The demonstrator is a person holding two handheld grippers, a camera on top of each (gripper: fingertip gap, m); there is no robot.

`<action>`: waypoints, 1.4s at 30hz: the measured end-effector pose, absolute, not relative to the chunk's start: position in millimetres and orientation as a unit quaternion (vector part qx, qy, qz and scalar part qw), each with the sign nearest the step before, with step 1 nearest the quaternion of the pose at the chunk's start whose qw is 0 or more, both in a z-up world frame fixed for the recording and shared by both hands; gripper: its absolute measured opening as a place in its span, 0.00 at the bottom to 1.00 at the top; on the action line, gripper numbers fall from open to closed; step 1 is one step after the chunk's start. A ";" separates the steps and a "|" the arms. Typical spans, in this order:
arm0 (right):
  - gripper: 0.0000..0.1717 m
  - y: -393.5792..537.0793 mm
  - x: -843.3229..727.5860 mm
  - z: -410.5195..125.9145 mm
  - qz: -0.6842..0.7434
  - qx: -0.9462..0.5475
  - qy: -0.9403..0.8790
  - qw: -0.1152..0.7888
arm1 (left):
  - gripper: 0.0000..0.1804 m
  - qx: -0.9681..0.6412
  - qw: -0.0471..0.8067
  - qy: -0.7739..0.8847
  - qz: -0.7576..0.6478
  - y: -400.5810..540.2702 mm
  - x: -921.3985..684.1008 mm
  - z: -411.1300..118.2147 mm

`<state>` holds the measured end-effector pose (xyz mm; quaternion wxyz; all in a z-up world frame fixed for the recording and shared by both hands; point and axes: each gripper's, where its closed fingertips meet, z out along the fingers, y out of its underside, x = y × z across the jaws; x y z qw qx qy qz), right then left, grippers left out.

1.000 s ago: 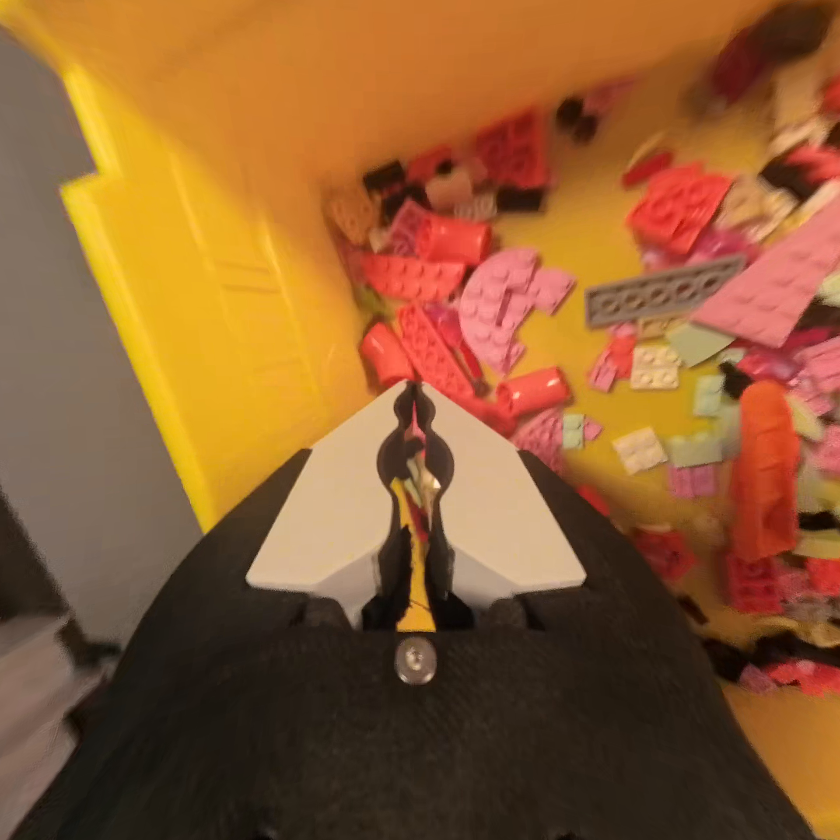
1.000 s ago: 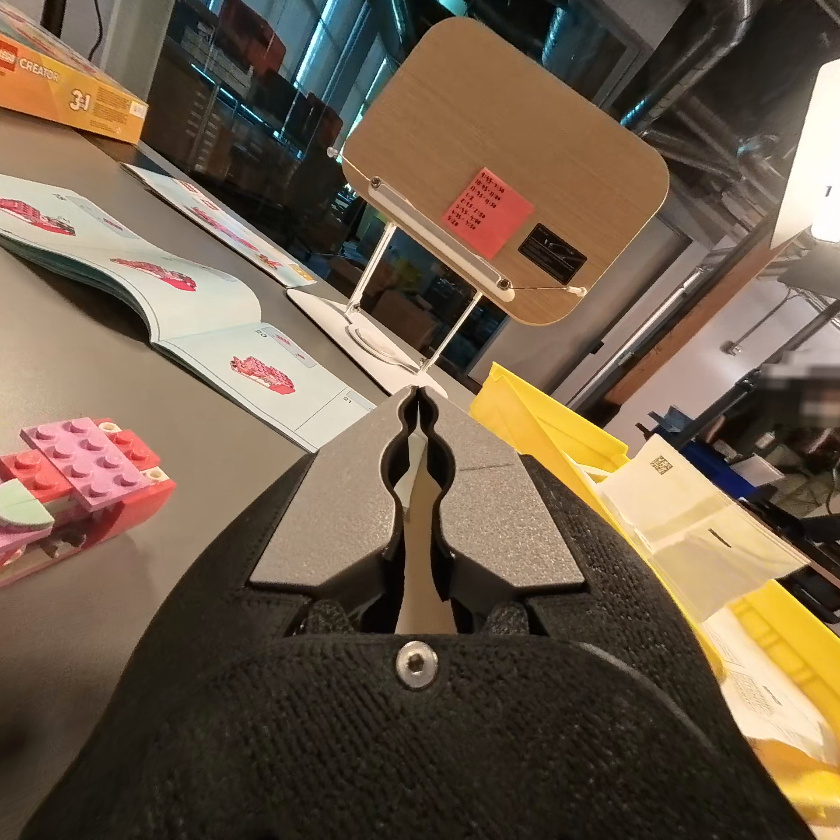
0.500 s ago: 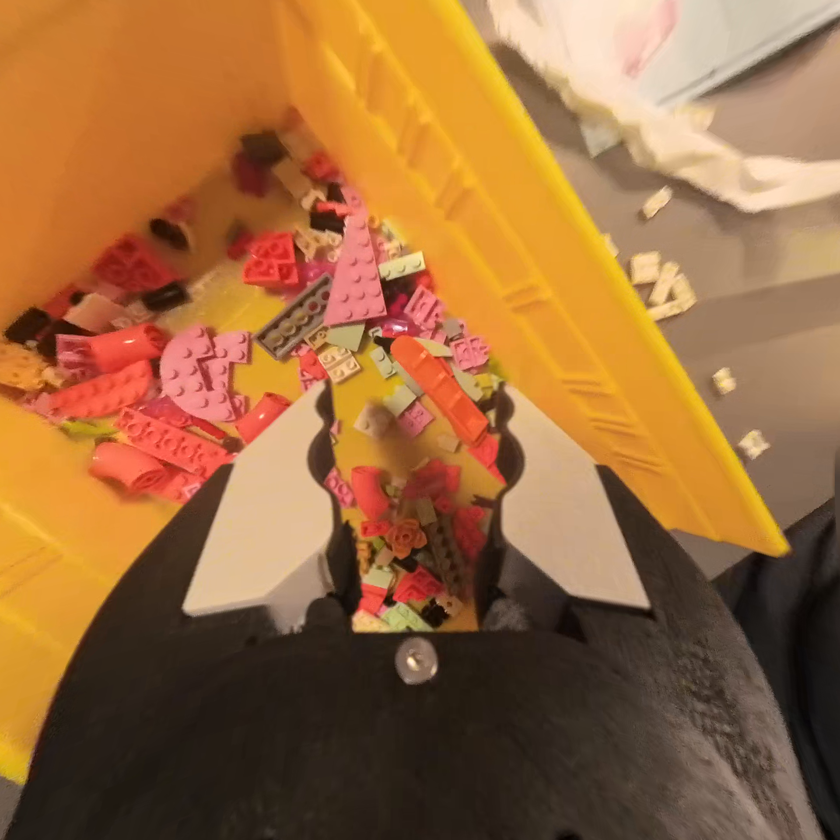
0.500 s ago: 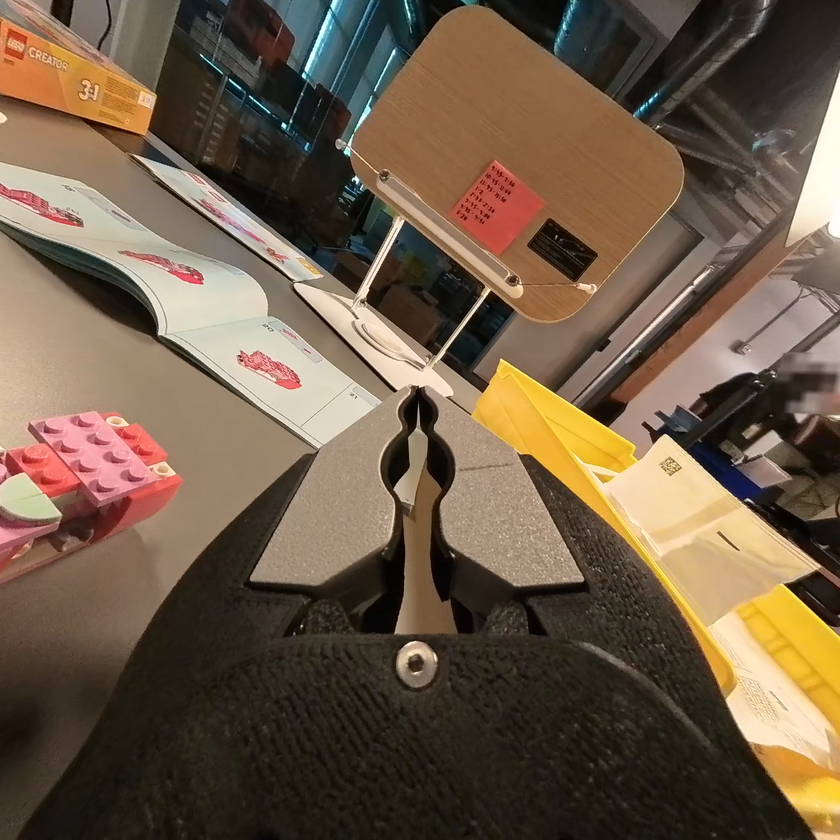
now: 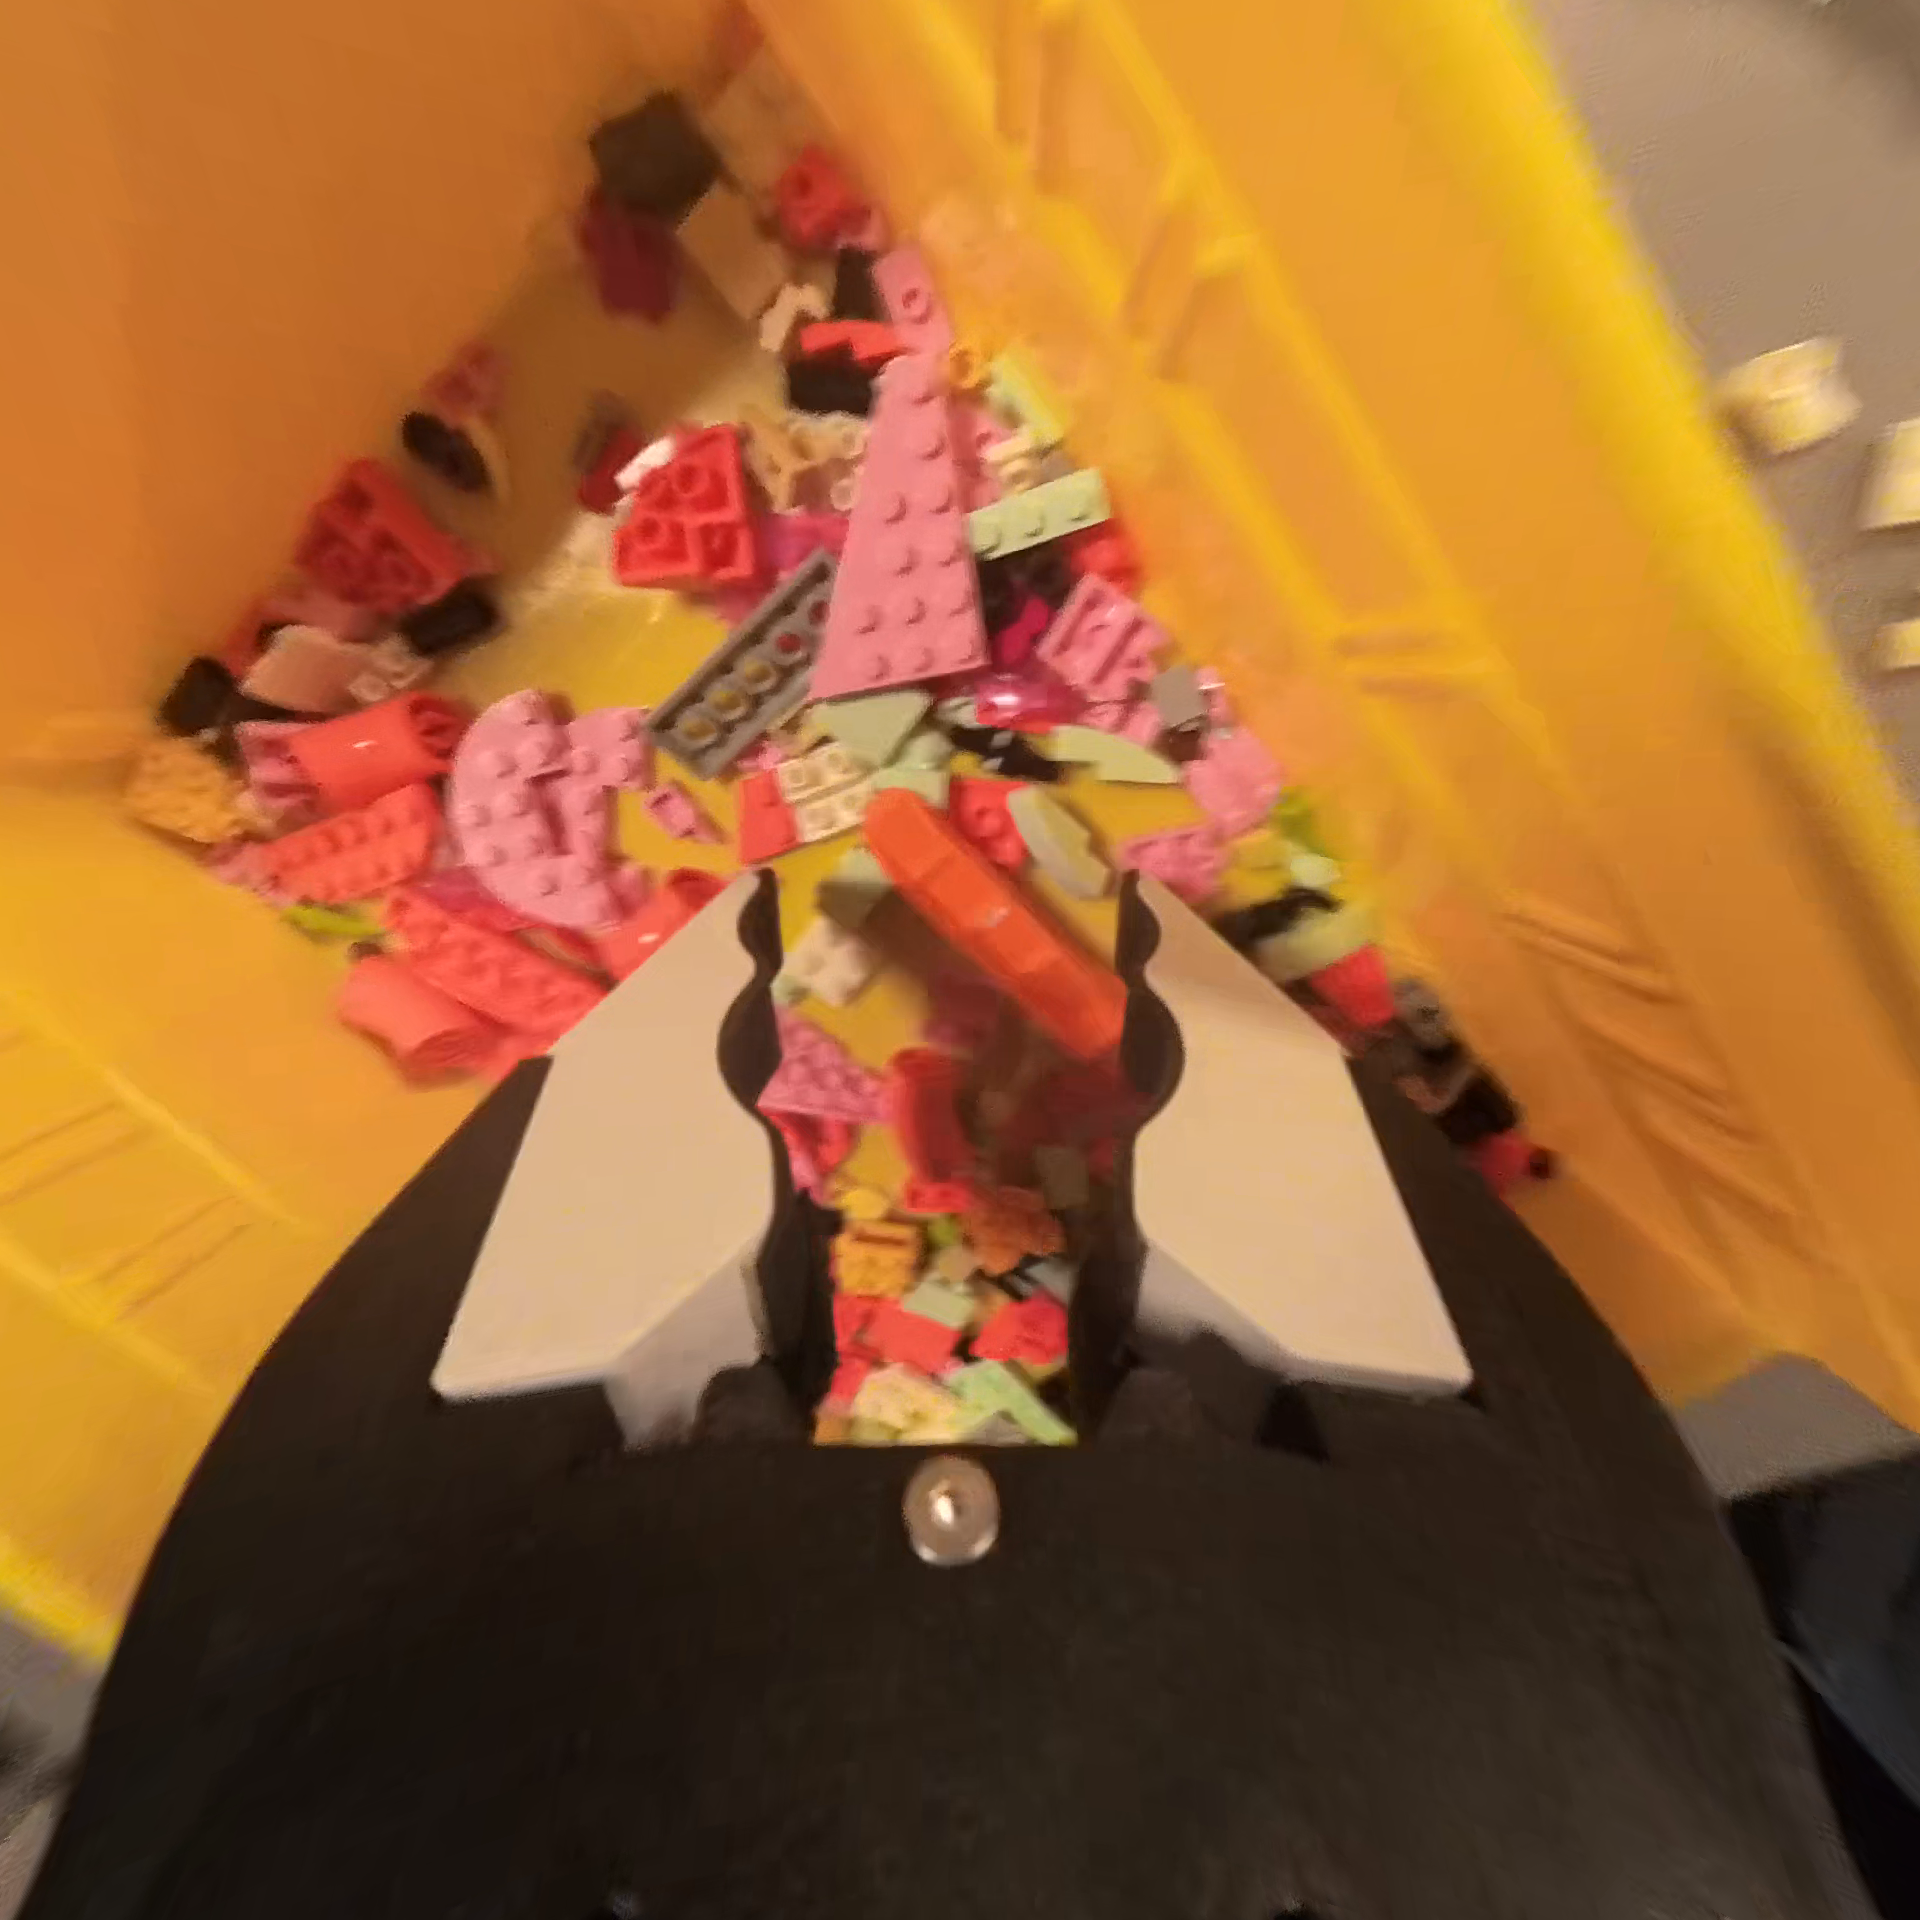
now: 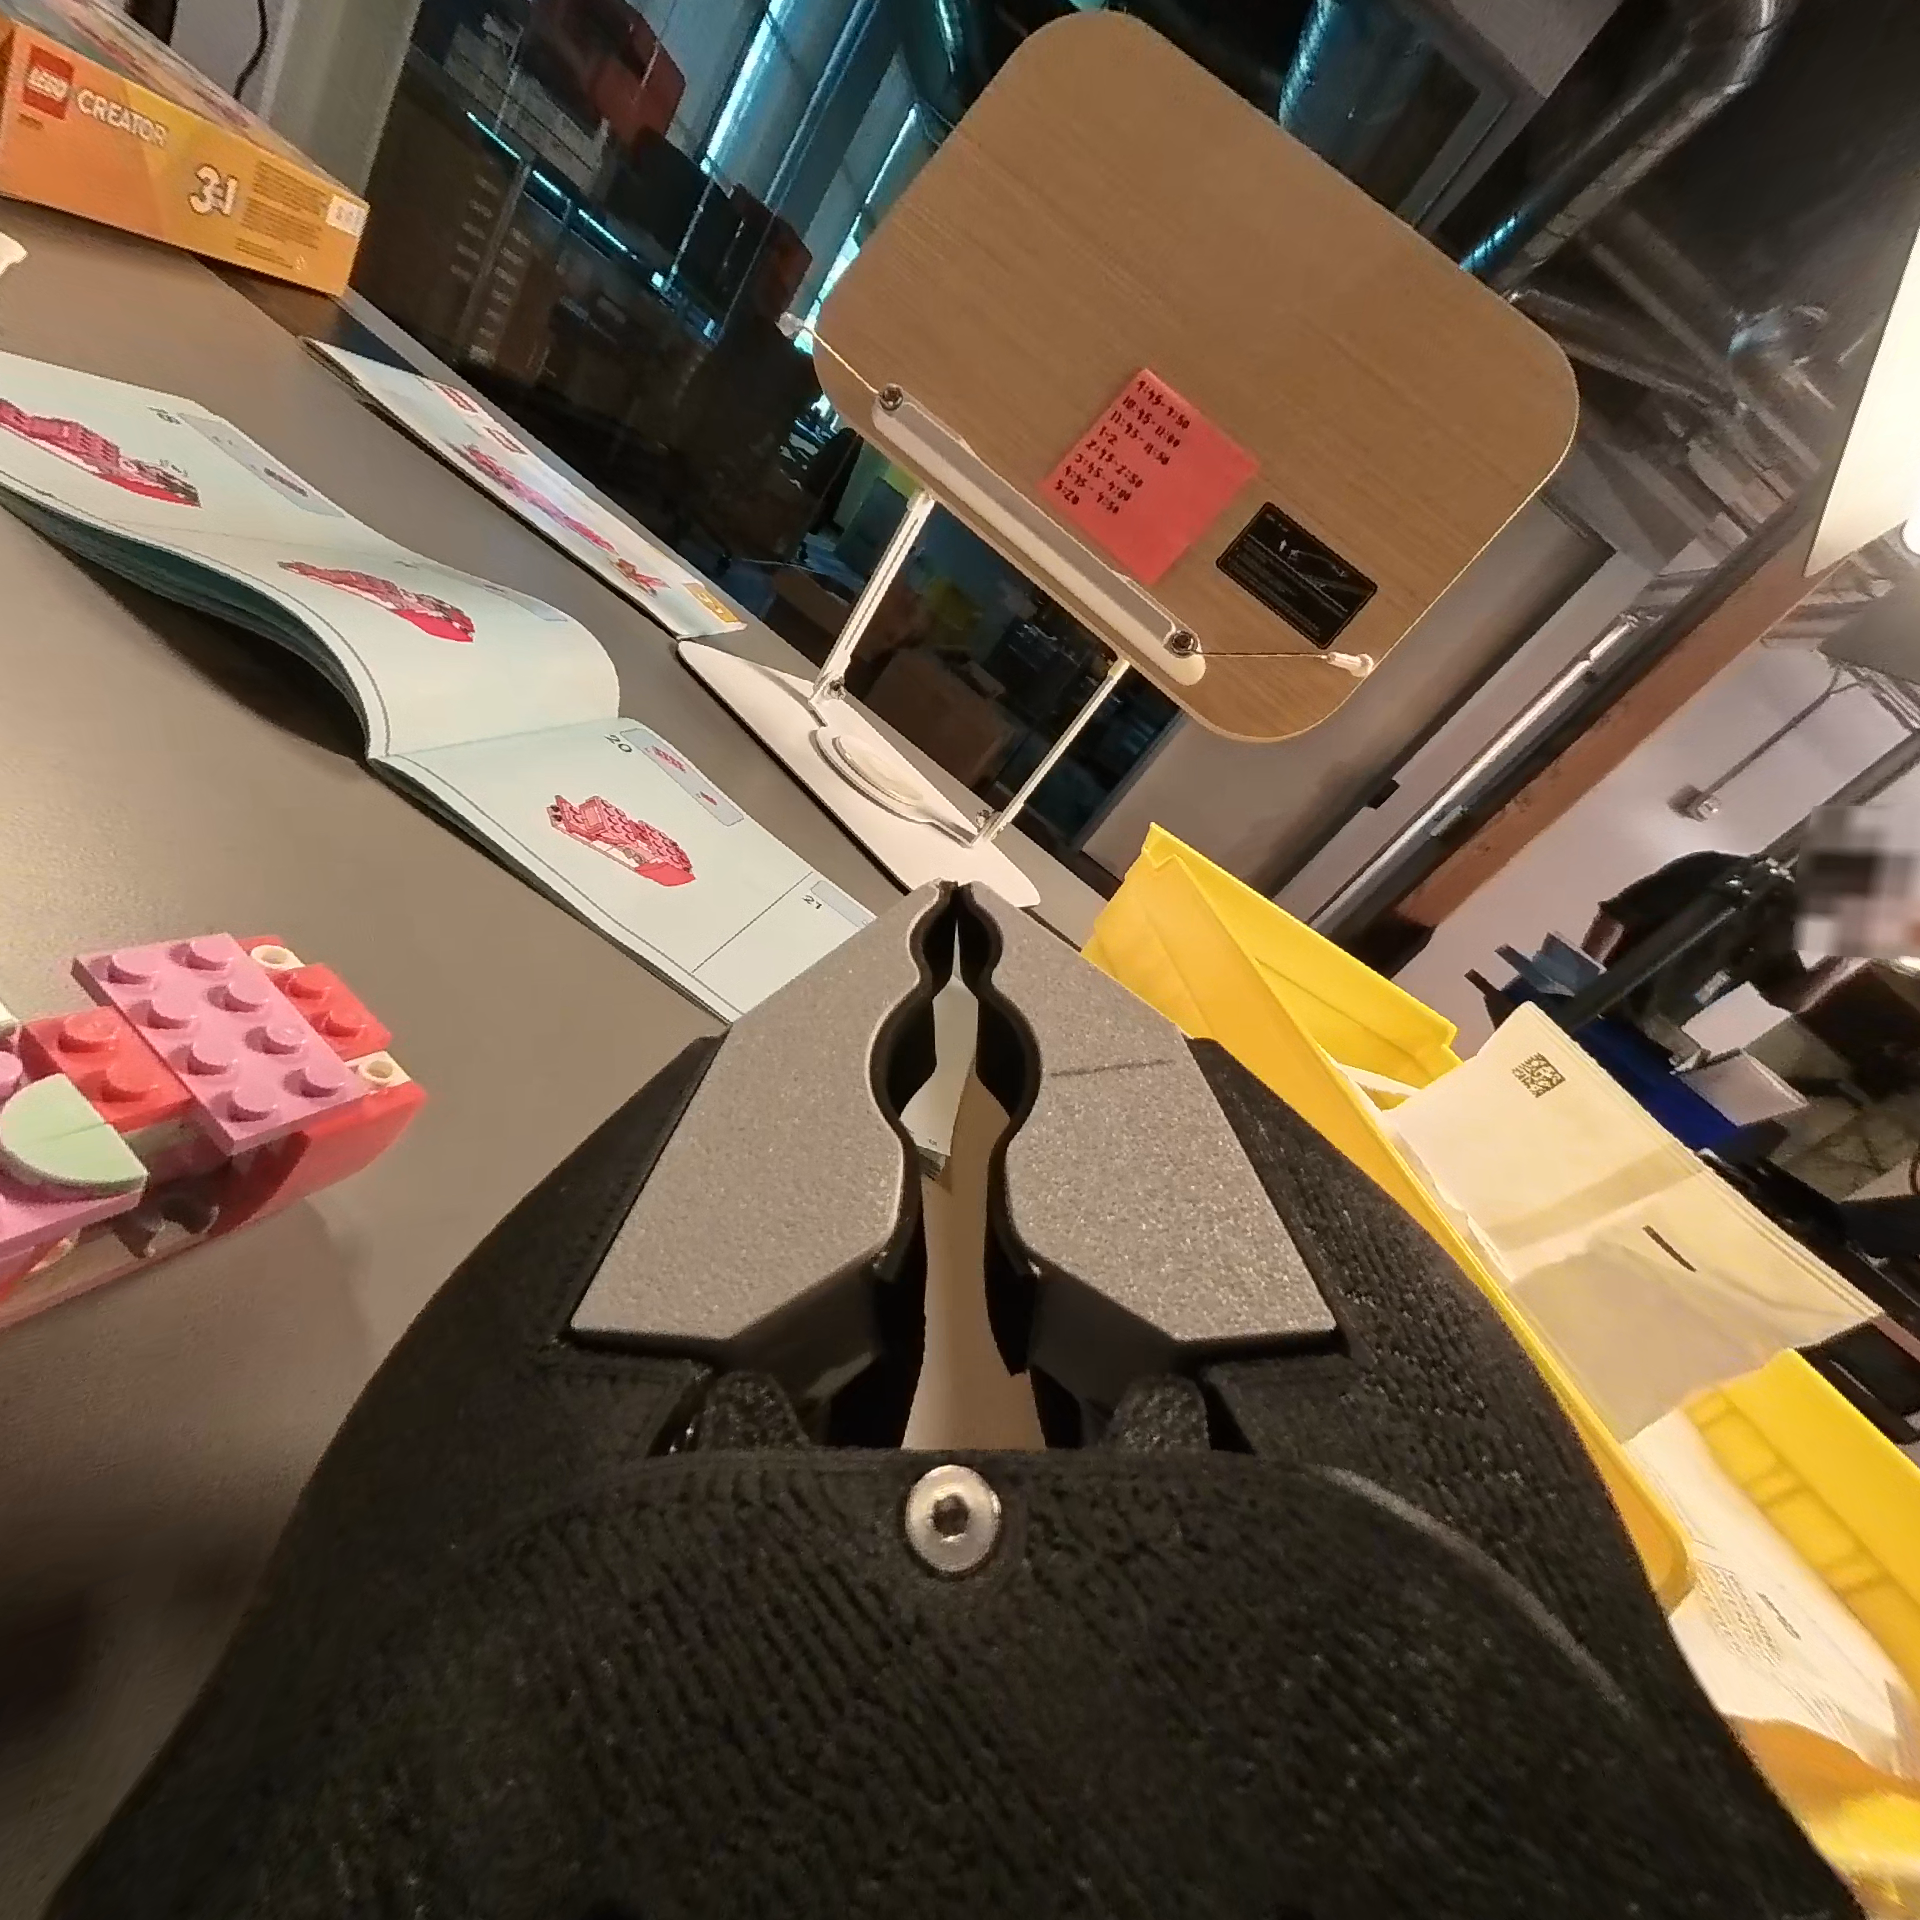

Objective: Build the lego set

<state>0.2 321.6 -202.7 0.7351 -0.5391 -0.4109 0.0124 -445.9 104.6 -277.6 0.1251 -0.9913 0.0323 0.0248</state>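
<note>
Left gripper (image 5: 945, 894) hangs spread over the yellow bin (image 5: 1403, 623), gripping nothing; I fear its fingers would snag neighbours around the orange piece (image 5: 987, 925). Right gripper (image 6: 956, 894) is clenched, bare.

In your right wrist view, several things carry writing. At the far left corner of the worktop (image 6: 208, 894) lies an orange box (image 6: 177, 177) with a brand mark and large white lettering on its side. The open booklet (image 6: 468, 665) beside it shows printed step numbers at the page corners. On the wooden board (image 6: 1195, 312) you have a pink sticky note (image 6: 1148, 473) with handwritten lines of figures, and just right of it a small black label (image 6: 1296, 587), too small to read. The pale bag (image 6: 1621, 1195) bears a square code mark. Your left wrist view is too blurred to show any writing.
</note>
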 end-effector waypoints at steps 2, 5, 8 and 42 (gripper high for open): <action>0.00 321.7 0.3 -202.5 0.013 -0.539 -0.410 0.735 | 0.35 -0.987 0.146 0.025 -0.069 104.2 -420.9 -271.8; 0.00 321.3 -0.1 -202.6 0.012 -0.538 -0.412 0.735 | 0.34 -0.979 0.130 0.049 -0.149 91.3 -396.4 -271.5; 0.00 321.1 -0.7 -202.9 0.010 -0.537 -0.414 0.735 | 0.34 -0.978 0.133 0.090 -0.132 86.2 -391.6 -274.7; 0.00 325.4 -1.7 -211.3 -0.046 -0.539 -0.434 0.721 | 0.09 -0.998 0.065 0.011 -0.011 149.7 -475.5 -288.8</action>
